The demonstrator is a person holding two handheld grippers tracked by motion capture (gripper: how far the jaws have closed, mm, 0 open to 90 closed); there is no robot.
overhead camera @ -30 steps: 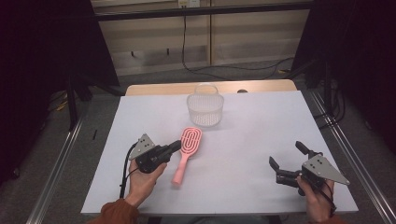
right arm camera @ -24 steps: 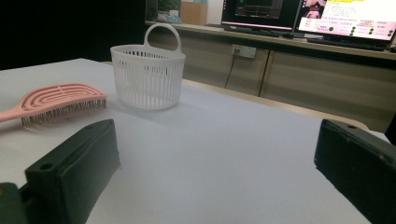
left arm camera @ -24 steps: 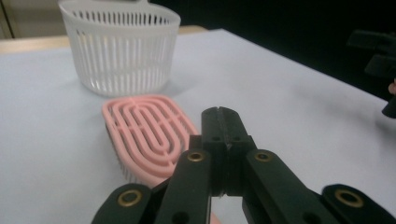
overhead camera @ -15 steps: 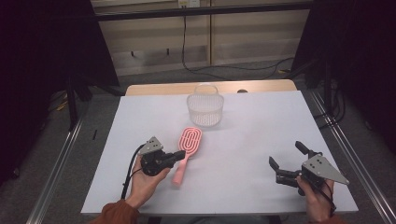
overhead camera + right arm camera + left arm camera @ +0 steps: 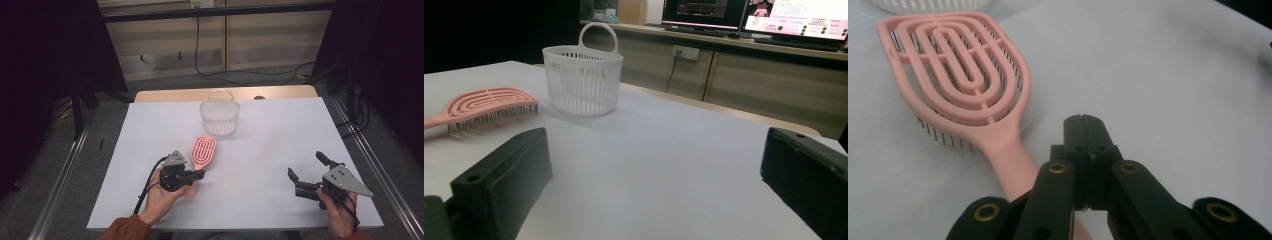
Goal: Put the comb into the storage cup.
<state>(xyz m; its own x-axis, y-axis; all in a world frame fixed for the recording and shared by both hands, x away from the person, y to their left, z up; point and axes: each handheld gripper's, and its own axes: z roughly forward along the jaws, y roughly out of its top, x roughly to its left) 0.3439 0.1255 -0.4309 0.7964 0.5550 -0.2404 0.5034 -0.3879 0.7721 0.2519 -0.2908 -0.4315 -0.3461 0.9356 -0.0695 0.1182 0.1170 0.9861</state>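
A pink vented hairbrush (image 5: 204,150) lies bristles down on the white table (image 5: 280,130), its handle pointing toward the near edge. My left gripper (image 5: 201,174) is shut and sits low over that handle. In the left gripper view the jaws of the left gripper (image 5: 1086,120) are pressed together with nothing between them, and the hairbrush (image 5: 955,75) handle runs under them to the left. My right gripper (image 5: 306,165) rests open at the near right, well away from the brush. The right gripper (image 5: 654,145) is empty, with the hairbrush (image 5: 484,102) far off to its left.
A white slatted basket (image 5: 220,125) with a loop handle stands at the middle back of the table, just beyond the brush head. The basket (image 5: 583,85) looks empty. Dark curtains, metal rails and floor cables surround the table.
My left gripper has slid right and slightly nearer, ending over the brush handle. The brush and the right gripper have not moved.
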